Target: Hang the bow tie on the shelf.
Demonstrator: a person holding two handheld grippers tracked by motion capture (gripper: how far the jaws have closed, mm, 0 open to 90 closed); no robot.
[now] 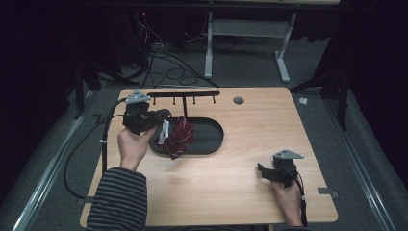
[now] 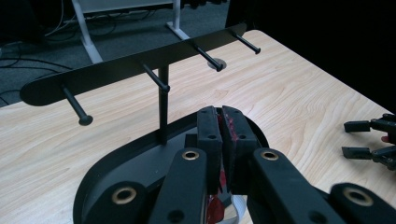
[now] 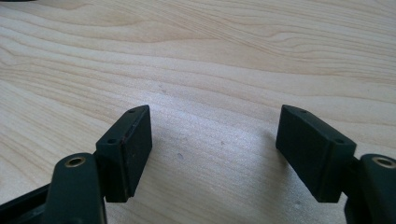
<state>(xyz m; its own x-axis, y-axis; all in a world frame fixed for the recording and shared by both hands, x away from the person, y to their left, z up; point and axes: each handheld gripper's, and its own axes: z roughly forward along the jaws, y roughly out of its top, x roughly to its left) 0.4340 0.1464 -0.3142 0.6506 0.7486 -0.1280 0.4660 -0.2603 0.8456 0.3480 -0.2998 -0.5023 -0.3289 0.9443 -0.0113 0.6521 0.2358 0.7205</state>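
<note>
You're holding a dark red patterned cloth (image 1: pixel 182 137), crumpled, some white at its left edge, most likely a tie or scarf; it's hanging from your left claw (image 1: pixel 166 126) just above the rack base (image 1: pixel 211 139), the black oval tray. The left claw is clenched on the cloth: in the left gripper view a sliver of red fabric (image 2: pixel 229 133) is showing between the pressed pads. The cloth is bunching and trailing down toward the near rim of the rack base, so no clean long axis.

The relation that matters: the peg bar (image 2: pixel 130 70) is standing behind and above the rack base, on a thin post (image 2: pixel 162 105), pegs pointing toward you. From the left claw the nearest peg (image 2: pixel 156 78) is lying ahead and slightly up. The next move is probably lifting the cloth up over a peg.

Your left hand (image 1: pixel 132 147) is right beside the rack base; your right claw (image 1: pixel 262 172) is sitting well apart from it, toward the near right of the worktop (image 1: pixel 269 120), released, nothing between its pads.
</note>
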